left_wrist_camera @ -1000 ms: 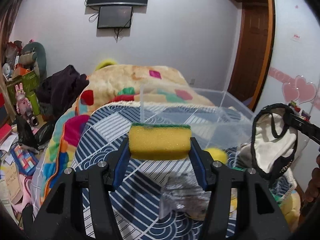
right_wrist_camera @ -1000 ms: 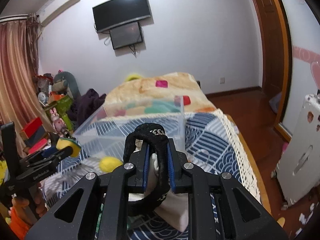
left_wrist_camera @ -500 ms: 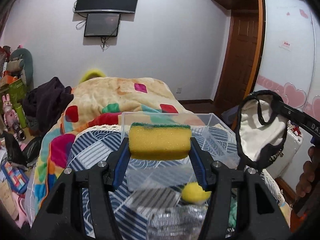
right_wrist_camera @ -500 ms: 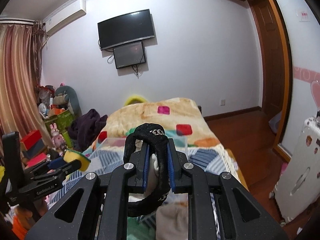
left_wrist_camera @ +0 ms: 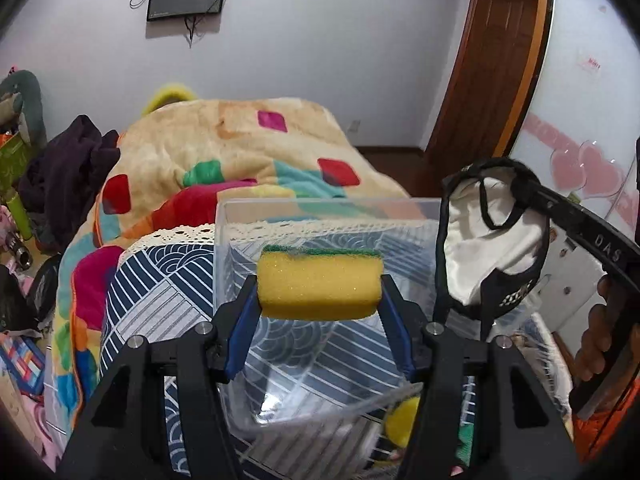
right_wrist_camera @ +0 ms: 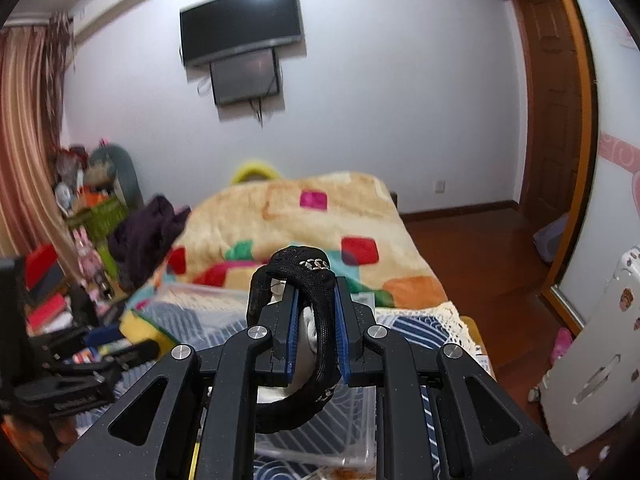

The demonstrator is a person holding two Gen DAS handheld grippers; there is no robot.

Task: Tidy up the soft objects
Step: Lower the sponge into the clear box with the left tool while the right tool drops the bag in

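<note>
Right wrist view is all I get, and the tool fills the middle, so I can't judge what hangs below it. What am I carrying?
Observer: From the left wrist view, your right tool pinches the black strap of a black and white cloth bag, which hangs open beside the clear bin.
Operator: And the left tool?
Observer: The left tool is shut on a yellow sponge with a green top.
Operator: Where is that sponge relative to the bin?
Observer: It looks to be above the bin's opening, not yet down inside.
</note>
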